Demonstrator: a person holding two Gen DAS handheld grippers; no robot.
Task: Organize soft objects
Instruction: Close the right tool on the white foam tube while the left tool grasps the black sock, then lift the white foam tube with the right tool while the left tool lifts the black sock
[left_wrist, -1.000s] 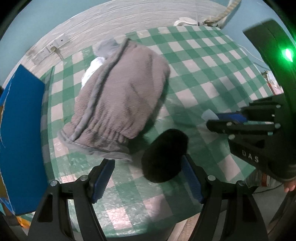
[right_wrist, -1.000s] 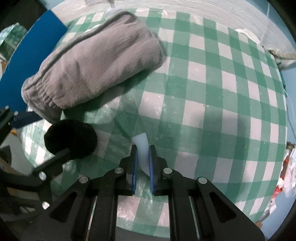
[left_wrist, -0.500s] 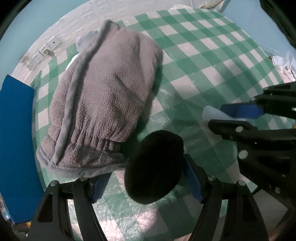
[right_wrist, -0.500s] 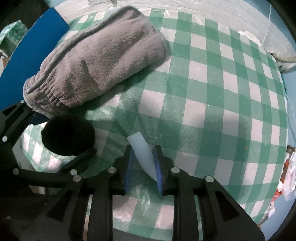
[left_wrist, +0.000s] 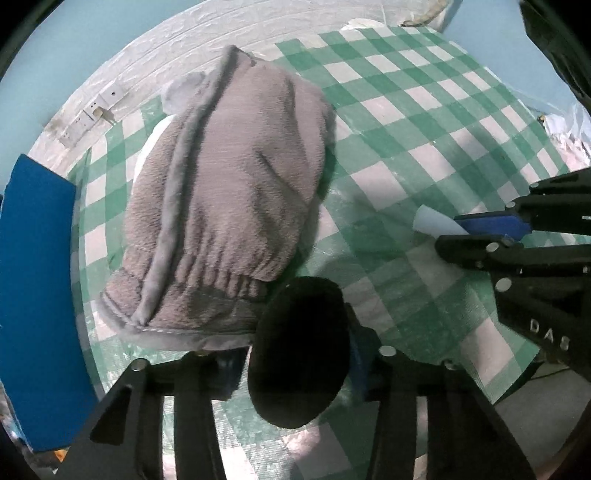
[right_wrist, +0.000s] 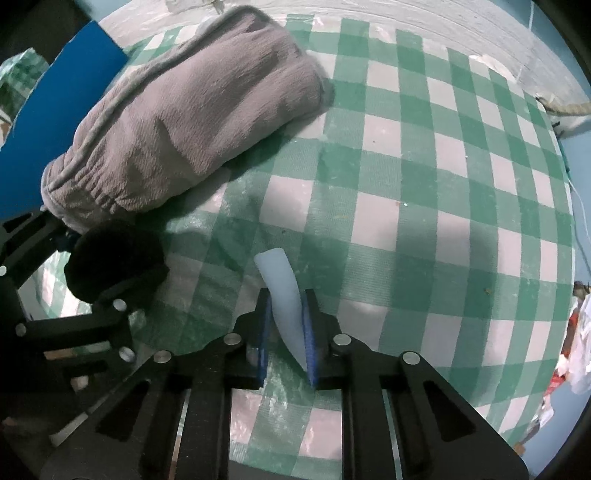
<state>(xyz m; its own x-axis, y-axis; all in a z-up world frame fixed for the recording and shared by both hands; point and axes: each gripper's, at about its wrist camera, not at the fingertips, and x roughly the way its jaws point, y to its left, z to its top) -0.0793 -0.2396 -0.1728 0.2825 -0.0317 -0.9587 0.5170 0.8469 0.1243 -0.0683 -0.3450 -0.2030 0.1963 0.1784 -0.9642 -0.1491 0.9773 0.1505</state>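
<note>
A black fuzzy ball (left_wrist: 299, 350) lies on the green-checked tablecloth (left_wrist: 424, 122), just below the cuff of a grey fleece cover (left_wrist: 229, 195). My left gripper (left_wrist: 293, 363) points down over it. Its jaws are closing, and the blue pads touch both sides of the ball. In the right wrist view a pale blue soft strip (right_wrist: 280, 288) stands up between the pads of my right gripper (right_wrist: 286, 332), whose jaws are closing on it. The same strip (left_wrist: 436, 221) shows at the right of the left wrist view. The ball (right_wrist: 110, 262) sits to the left of the strip.
A blue board (left_wrist: 37, 295) stands along the table's left edge, beside the grey cover (right_wrist: 192, 110). White wall with sockets (left_wrist: 92, 110) lies behind the table. Crumpled plastic and clutter (right_wrist: 569, 354) lie past the right edge.
The left jaws have come in from wide apart onto the black ball, and the gripper has sunk toward it. The right jaws parted briefly and the pale strip now sticks out farther.
</note>
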